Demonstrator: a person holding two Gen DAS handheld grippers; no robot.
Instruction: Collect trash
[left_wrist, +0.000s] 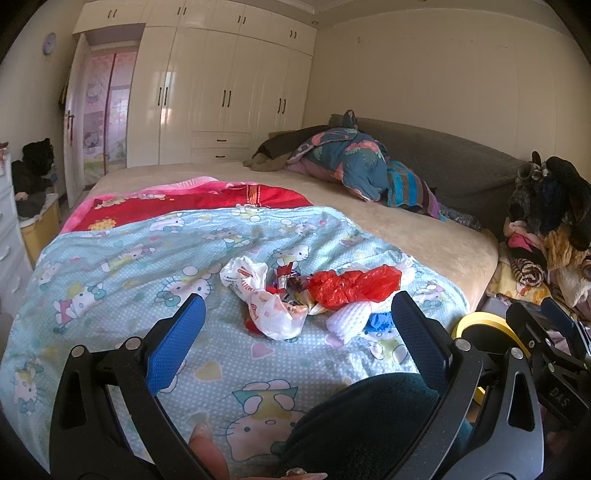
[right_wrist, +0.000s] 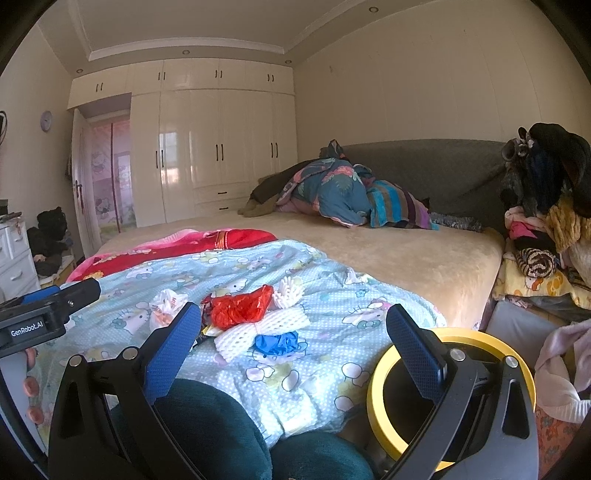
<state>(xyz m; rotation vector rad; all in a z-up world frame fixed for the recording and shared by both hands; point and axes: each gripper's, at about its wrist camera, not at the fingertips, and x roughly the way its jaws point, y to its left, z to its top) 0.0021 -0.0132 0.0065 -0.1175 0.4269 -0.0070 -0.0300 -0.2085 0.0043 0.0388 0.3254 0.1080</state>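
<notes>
A heap of trash lies on the light-blue cartoon quilt (left_wrist: 122, 266): a crumpled white printed bag (left_wrist: 258, 295), a red plastic bag (left_wrist: 354, 284), white foam netting (left_wrist: 347, 321), a blue scrap (left_wrist: 380, 320) and small wrappers (left_wrist: 291, 284). My left gripper (left_wrist: 299, 314) stands open just short of the heap, nothing between its blue pads. In the right wrist view the red bag (right_wrist: 240, 306), the foam netting (right_wrist: 258, 328) and the blue scrap (right_wrist: 277, 342) lie ahead of my right gripper (right_wrist: 293, 325), which is open and empty. A yellow-rimmed bin (right_wrist: 376, 373) stands beside the bed, under the right finger.
A beige sheet (left_wrist: 424, 240) covers the rest of the bed, with a red blanket (left_wrist: 192, 203) and bundled bedding (left_wrist: 351, 162) farther back. Piled clothes (right_wrist: 546, 229) fill the right side. White wardrobes (right_wrist: 214, 140) line the far wall. Dark-green-clad knees (right_wrist: 207, 432) sit below the grippers.
</notes>
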